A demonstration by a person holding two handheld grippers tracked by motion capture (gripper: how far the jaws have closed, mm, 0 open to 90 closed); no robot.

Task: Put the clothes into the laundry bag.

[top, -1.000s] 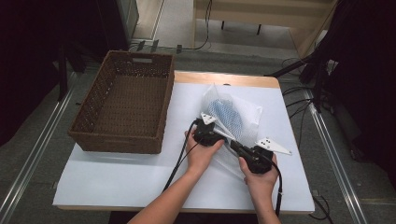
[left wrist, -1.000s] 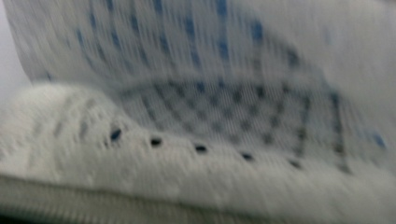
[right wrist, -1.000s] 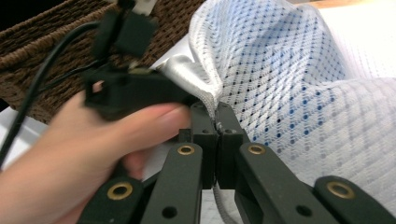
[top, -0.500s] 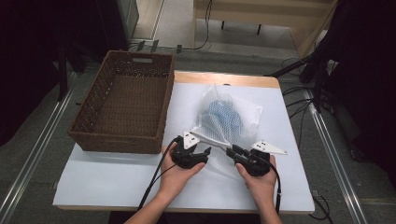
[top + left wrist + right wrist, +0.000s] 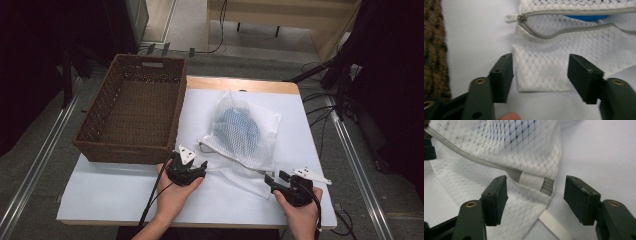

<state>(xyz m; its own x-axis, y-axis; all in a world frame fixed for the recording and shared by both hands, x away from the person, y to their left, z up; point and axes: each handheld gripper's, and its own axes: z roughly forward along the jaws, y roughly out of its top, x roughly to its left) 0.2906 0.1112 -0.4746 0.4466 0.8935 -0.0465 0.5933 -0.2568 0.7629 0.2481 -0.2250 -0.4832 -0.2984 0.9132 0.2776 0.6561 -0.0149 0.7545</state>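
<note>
High view, bag: a white mesh bag [image 5: 245,137] lies flat on the white worktop [image 5: 125,190], just beside the right wall of the brown basket [image 5: 132,117]. Something blue [image 5: 237,125] is inside the bag.
High view, left claw: the left claw [image 5: 192,167] sits at the bag's near left corner, close to the basket's front wall.
High view, right claw: the right claw [image 5: 272,181] sits at the bag's near right corner, far from the basket.
Left gripper view, claw: the left claw [image 5: 540,71] is wide open. A corner of the bag [image 5: 541,67] lies between the jaws, but nothing pinches it.
Left gripper view, zipper: the grey zipper [image 5: 564,22] gapes open past the claw, with its pull [image 5: 512,18] at the end nearer the basket [image 5: 434,47]. The blue thing [image 5: 585,17] peeks out.
Right gripper view, claw: the right claw [image 5: 535,195] is wide open too. The bag's other corner [image 5: 529,195], with a white strap [image 5: 554,225], lies between the jaws and is free.
Done so far: I think the blue thing is in and both claws are lined up on the corners.
Left to do: probably pinch both corners, maybe close the zipper, and lift the bag into the basket, which looks empty.
</note>
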